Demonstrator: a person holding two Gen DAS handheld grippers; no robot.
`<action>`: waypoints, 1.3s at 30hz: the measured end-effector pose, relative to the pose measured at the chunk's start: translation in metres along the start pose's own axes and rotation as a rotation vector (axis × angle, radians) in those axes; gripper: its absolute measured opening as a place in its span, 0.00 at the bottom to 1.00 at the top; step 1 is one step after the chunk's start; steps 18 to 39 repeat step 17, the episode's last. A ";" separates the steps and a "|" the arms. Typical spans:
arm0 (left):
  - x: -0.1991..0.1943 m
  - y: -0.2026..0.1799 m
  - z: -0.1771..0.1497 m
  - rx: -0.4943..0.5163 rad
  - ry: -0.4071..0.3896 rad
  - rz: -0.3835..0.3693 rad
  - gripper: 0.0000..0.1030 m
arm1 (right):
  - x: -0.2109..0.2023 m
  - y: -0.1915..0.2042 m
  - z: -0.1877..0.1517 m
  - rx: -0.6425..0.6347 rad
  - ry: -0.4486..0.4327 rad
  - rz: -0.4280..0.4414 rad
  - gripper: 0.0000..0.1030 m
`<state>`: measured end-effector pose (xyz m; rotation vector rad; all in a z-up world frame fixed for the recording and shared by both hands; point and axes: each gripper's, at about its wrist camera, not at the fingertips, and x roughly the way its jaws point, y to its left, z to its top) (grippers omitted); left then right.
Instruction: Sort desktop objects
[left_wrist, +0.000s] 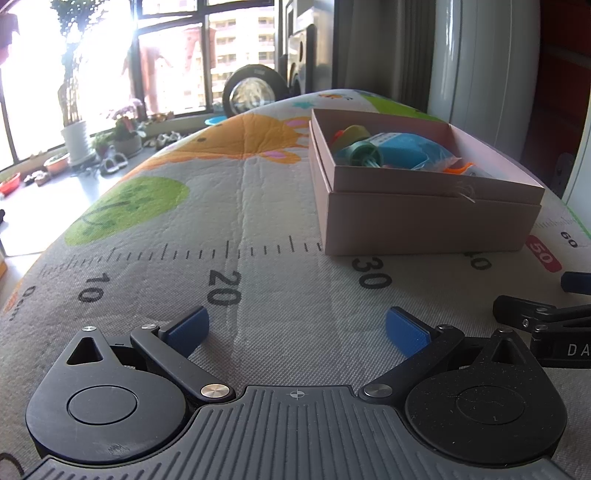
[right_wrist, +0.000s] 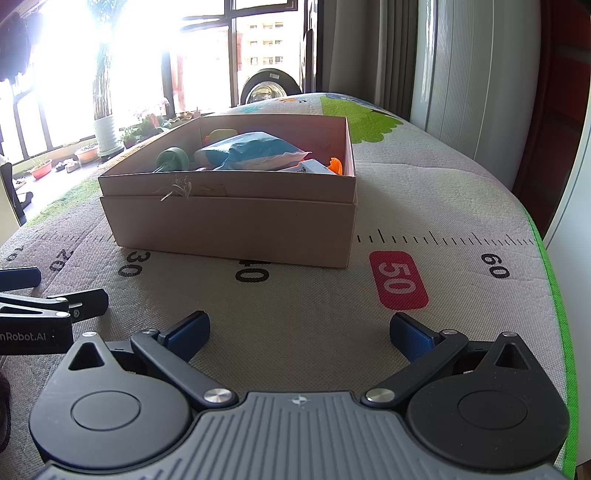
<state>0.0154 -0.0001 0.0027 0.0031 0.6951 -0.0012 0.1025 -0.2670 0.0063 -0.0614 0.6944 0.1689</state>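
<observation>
Both claws, left (left_wrist: 297, 332) and right (right_wrist: 299, 334), spread, empty; box (right_wrist: 236, 225) contents half hidden behind wall.

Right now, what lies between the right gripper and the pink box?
Only bare mat, printed with ruler marks and numbers: the right wrist view shows no object between the open right gripper and the pink box.

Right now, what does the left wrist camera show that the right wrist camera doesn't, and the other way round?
Only the left wrist view shows the mat's orange animal print and its green blob. Only the right wrist view shows the mat's green edge and the box's right side. Both show the open pink box with a blue bag inside, the red 50 label, and each gripper open and empty: left gripper, right gripper.
</observation>
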 end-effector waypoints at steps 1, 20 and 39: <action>0.000 0.000 0.000 0.000 0.000 0.000 1.00 | 0.000 0.000 0.000 0.000 -0.001 0.000 1.00; -0.004 0.000 0.003 0.016 0.051 -0.024 1.00 | 0.000 0.000 0.000 0.000 0.000 0.000 1.00; -0.004 0.000 0.003 0.016 0.051 -0.024 1.00 | 0.000 0.000 0.000 0.000 0.000 0.000 1.00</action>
